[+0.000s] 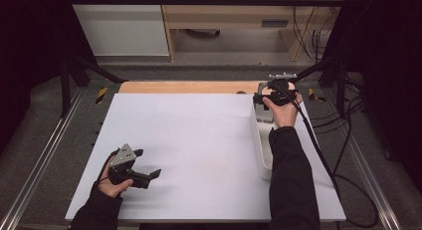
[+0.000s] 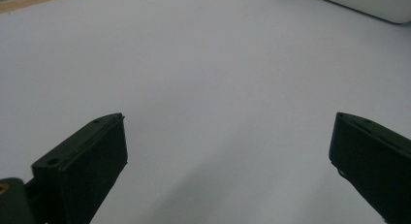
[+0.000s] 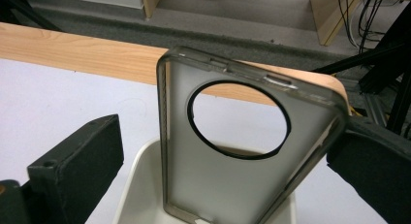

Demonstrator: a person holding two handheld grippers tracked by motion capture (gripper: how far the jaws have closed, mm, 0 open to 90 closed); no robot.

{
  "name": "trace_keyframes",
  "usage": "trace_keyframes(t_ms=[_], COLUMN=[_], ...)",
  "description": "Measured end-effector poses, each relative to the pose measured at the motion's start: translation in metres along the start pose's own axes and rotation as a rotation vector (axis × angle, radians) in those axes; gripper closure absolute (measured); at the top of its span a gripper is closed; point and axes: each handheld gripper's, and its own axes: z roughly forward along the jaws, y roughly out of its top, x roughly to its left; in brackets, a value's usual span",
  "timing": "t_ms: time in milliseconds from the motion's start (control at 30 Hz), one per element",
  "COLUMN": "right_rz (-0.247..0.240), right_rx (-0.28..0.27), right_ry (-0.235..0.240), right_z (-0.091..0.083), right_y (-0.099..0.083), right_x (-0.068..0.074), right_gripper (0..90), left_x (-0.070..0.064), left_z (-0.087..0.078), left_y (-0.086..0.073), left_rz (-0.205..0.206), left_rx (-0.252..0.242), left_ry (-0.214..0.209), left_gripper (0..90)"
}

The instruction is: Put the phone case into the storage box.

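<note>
A translucent grey phone case (image 3: 218, 185) with a big round camera hole stands upright out of a white bin (image 3: 131, 175), between the jaws of my right gripper (image 3: 225, 151). Its right edge touches the right jaw, while a clear gap separates it from the left jaw; the jaws are spread wide. From above, the right gripper (image 1: 268, 96) hovers over the far end of the long white bin (image 1: 261, 150). My left gripper (image 1: 148, 163) rests open near the front left of the white board, with nothing between its jaws (image 2: 228, 151).
A white board (image 1: 189, 140) covers the table, with a wooden strip (image 1: 189, 86) along its far edge. A corner of the bin (image 2: 368, 1) shows far off in the left gripper view. Cables trail off to the right, and metal rails flank both sides.
</note>
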Motion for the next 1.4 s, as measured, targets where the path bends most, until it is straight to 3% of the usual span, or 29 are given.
trace_keyframes(t_ms=[300, 567, 1000, 1400], right_rz=[-0.012, -0.025, -0.049, -0.073], right_rx=[-0.090, -0.152, -0.249, -0.333], right_ry=[0.043, 0.100, 0.189, 0.292], right_z=[-0.014, -0.030, -0.070, -0.110], right_y=[0.005, 0.007, 0.005, -0.010], right_x=[-0.003, 0.002, 0.010, 0.017], right_gripper=[1.0, 1.5, 1.1, 0.9], left_x=[0.000, -0.001, -0.001, -0.001], left_z=[0.001, 0.000, 0.000, -0.001], left_y=[0.000, 0.000, 0.000, 0.000], left_rz=[0.002, 0.003, 0.003, 0.004], left_rx=[0.002, -0.001, -0.003, -0.009], left_ry=[-0.002, -0.001, -0.001, -0.002], left_gripper=[0.0, 0.0, 0.0, 0.0])
